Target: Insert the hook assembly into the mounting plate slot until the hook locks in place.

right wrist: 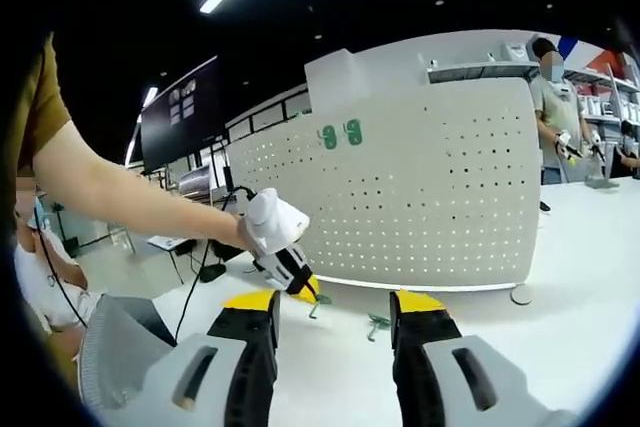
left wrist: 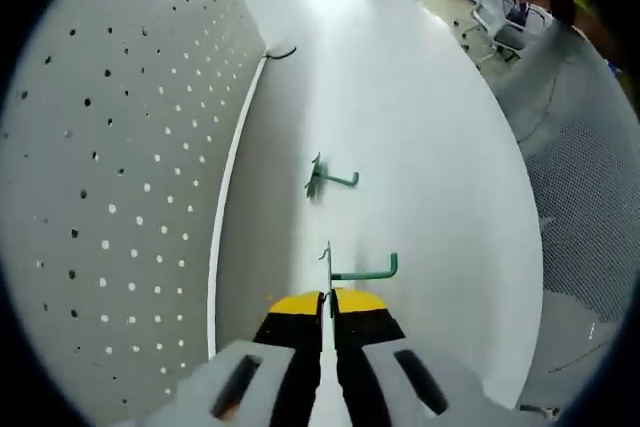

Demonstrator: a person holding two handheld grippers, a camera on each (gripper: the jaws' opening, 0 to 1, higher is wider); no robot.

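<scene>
The white pegboard mounting plate [left wrist: 120, 177] stands upright along the table's left side. My left gripper [left wrist: 326, 299] is shut on the back plate of a green hook [left wrist: 362, 270], whose arm sticks out to the right just above the table. A second green hook [left wrist: 330, 180] lies loose on the table further ahead. In the right gripper view, my right gripper [right wrist: 335, 315] is open and holds nothing. Beyond it, a hand holds the left gripper [right wrist: 303, 290] low in front of the pegboard [right wrist: 430, 197], with the loose hook [right wrist: 378, 324] beside it. Two green hooks [right wrist: 340, 134] hang high on the board.
The white table [left wrist: 420, 117] runs long, with a mesh chair back [left wrist: 585, 197] at its right edge. A dark cable end [left wrist: 282, 51] lies by the board's far end. A person [right wrist: 552, 97] stands behind the table at the right; a dark monitor [right wrist: 180, 112] stands at the left.
</scene>
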